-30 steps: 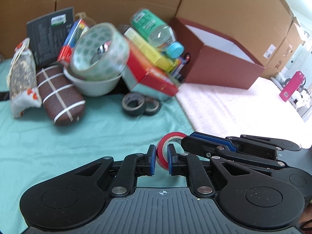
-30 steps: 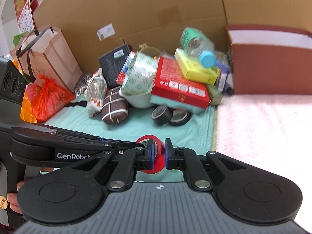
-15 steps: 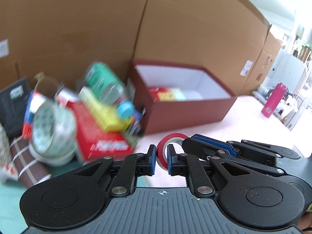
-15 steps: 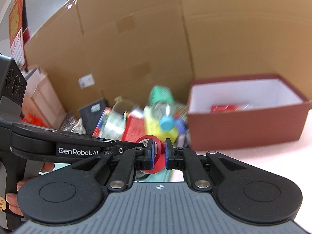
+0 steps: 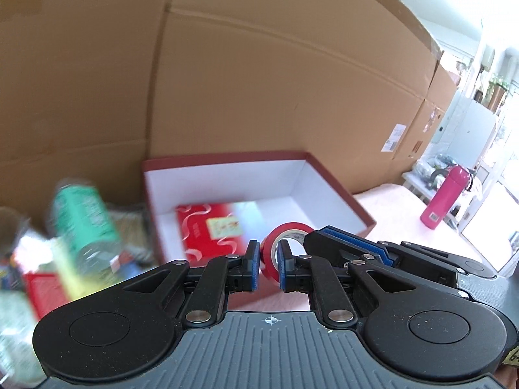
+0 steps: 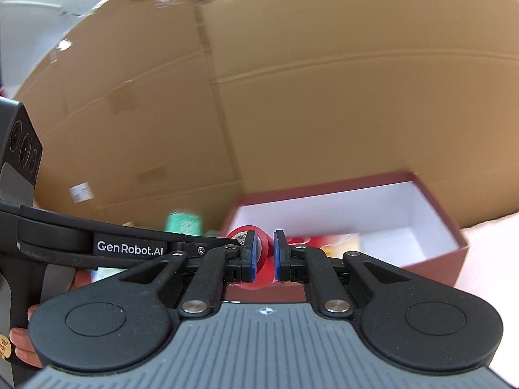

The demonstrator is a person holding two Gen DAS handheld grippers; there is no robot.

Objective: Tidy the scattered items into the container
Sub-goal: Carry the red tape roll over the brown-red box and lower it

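**Above the box's near rim: two claws share one tape roll**

At the near rim of the red box (image 5: 334, 191), both the left claw (image 5: 269, 261) and the right claw (image 6: 262, 257) are clamped on one red tape roll (image 5: 285, 236), pinching its band from opposite sides, likely to steady it for dropping inside. A red packet (image 5: 207, 230) already lies in the box. Blurred clutter, including a green bottle (image 5: 84, 220), waits beside the box's left wall.

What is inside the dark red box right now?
The box holds a flat red packet on its white floor, the rest looking bare. The near corner is hidden behind the red tape roll and both grippers clamping it.
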